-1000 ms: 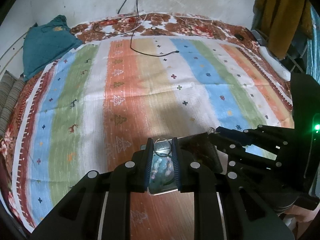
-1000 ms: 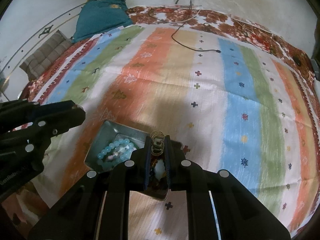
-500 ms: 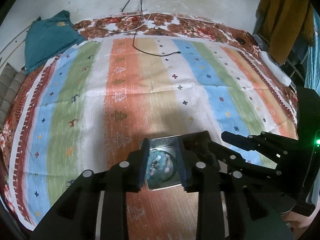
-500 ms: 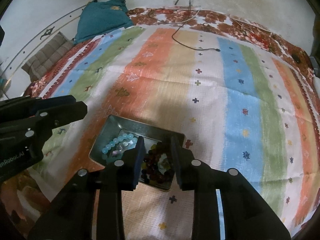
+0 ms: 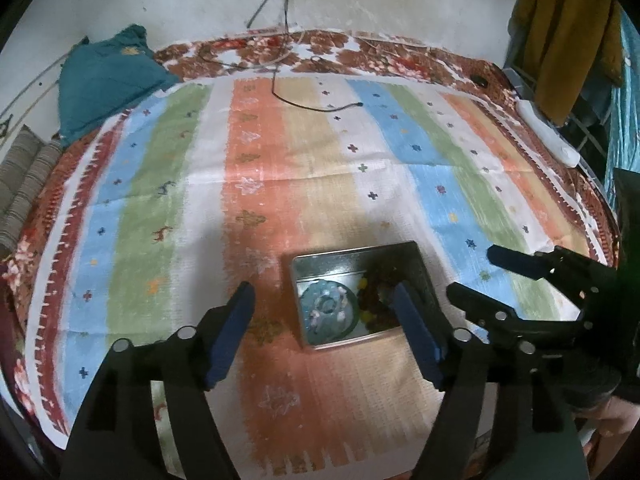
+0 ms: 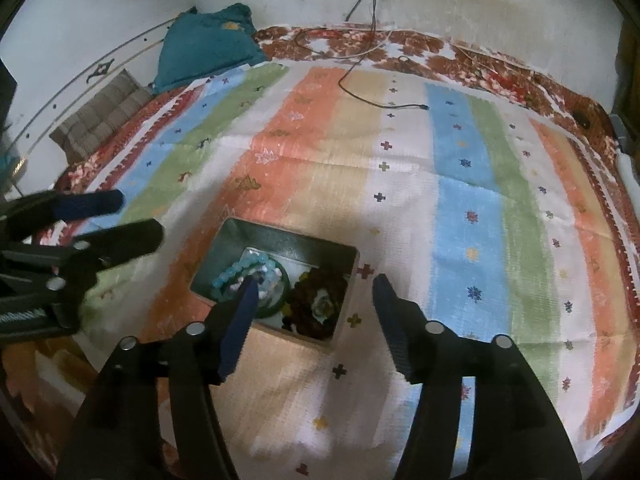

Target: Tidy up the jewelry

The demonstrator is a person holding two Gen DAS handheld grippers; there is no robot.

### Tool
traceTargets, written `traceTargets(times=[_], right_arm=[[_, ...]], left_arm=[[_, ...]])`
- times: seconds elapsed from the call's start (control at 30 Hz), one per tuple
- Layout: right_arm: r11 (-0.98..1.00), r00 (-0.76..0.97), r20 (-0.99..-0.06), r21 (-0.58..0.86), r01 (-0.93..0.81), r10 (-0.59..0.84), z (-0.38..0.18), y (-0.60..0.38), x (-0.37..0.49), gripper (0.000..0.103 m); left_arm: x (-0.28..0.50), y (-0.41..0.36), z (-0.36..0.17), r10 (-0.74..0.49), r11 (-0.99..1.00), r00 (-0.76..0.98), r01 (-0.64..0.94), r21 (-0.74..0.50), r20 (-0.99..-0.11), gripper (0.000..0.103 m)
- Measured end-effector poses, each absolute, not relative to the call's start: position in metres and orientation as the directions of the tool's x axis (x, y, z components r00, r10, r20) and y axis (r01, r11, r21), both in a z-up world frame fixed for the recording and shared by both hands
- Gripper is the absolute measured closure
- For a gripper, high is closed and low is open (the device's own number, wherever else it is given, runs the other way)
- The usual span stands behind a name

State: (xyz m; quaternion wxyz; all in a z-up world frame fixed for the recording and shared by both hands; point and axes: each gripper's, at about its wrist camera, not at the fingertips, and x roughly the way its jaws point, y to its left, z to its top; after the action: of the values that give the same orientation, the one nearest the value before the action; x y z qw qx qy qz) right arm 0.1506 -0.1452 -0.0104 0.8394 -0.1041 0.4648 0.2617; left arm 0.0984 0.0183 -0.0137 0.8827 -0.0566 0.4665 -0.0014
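Both grippers hang above a striped cloth [image 5: 256, 152] with their jaws spread wide and nothing between them. Nearest in the left wrist view, the left gripper [image 5: 323, 304] has its blue-padded fingers [image 5: 228, 334] splayed either side of a small metal tin [image 5: 352, 258]. Its right finger overlaps the tin's right edge, while the left one stands over bare orange cloth. Just to the right sits the right gripper [image 5: 476, 276], likewise agape, its two dark fingers pointing leftward toward the tin.

Inside the tin, a pale blue bead bracelet [image 6: 240, 270] lies coiled in the left half, and a dark brown bead string [image 6: 316, 300] fills the right half. A dark green bangle [image 6: 276, 308] shows between them in the right wrist view.

Farther off, a thin black cable [image 5: 316, 106] trails down from the wall onto the cloth. A teal cushion [image 5: 108, 76] rests at the far left corner, and a mustard garment [image 5: 568, 28] hangs at the far right.
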Motion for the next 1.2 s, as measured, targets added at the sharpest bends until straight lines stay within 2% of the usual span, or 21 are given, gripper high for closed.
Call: traceTargets(times=[0.07, 0.2, 0.33, 0.8, 1.2], right_arm=[[0.841, 0.426, -0.834, 0.081, -0.534, 0.351, -0.009, -0.148, 0.15, 0.039], [0.836, 0.426, -0.824, 0.099, -0.54, 0.373, -0.006, -0.153, 0.144, 0.03], [0.828, 0.423, -0.815, 0.117, -0.548, 0.396, -0.004, -0.156, 0.139, 0.024], [0.821, 0.434, -0.801, 0.119, -0.559, 0.412, 0.0, -0.158, 0.13, 0.02], [0.819, 0.462, -0.781, 0.107, -0.564, 0.421, 0.005, -0.162, 0.124, 0.013]], left_arm=[[0.092, 0.019, -0.013, -0.047, 0.995, 0.571, -0.046, -0.09, -0.819, 0.027], [0.081, 0.018, -0.012, -0.037, 0.997, 0.596, -0.034, -0.071, -0.802, 0.016], [0.077, 0.017, -0.013, -0.038, 0.997, 0.615, -0.024, -0.067, -0.788, 0.011], [0.07, 0.013, -0.009, -0.045, 0.998, 0.648, -0.002, -0.06, -0.76, 0.006], [0.065, 0.012, -0.009, -0.02, 0.999, 0.665, -0.011, -0.036, -0.747, 0.006]])
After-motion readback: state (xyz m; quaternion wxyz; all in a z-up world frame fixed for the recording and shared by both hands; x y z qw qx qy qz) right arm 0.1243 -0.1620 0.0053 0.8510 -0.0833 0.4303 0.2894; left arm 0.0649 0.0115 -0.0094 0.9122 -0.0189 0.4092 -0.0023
